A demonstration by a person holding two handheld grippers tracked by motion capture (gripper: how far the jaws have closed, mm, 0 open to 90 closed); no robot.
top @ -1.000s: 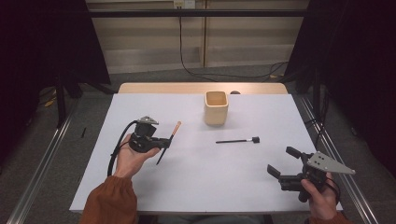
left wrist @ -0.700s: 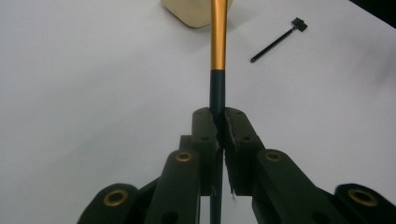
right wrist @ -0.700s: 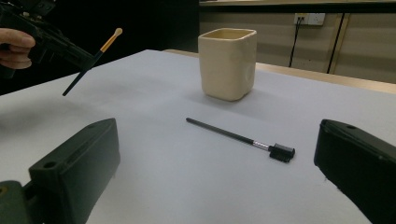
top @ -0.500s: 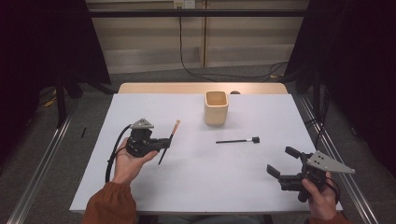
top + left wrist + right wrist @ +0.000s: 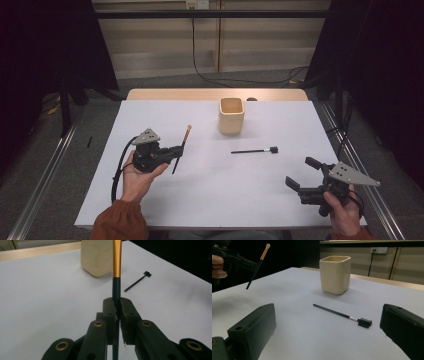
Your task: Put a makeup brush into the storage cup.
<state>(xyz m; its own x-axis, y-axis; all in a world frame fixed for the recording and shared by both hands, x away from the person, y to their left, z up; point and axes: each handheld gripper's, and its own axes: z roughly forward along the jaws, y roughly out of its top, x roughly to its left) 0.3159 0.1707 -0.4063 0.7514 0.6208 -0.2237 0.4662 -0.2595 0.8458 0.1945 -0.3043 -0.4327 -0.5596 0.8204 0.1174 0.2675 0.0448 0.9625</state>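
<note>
My left gripper (image 5: 176, 151) clamps the slim brush (image 5: 181, 148) at its dark lower shaft, lifted off the bench (image 5: 210, 200). Light, stiff, likely slippery; grip mid-shaft. My right gripper (image 5: 305, 174) stands wide, empty.

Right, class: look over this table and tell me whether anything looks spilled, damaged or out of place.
Nothing stands out. The cream cup stands upright, the black brush lies flat on the white sheet, and the left tongs grip the orange-tipped brush off the table. The right tongs are open and hold nothing.
</note>
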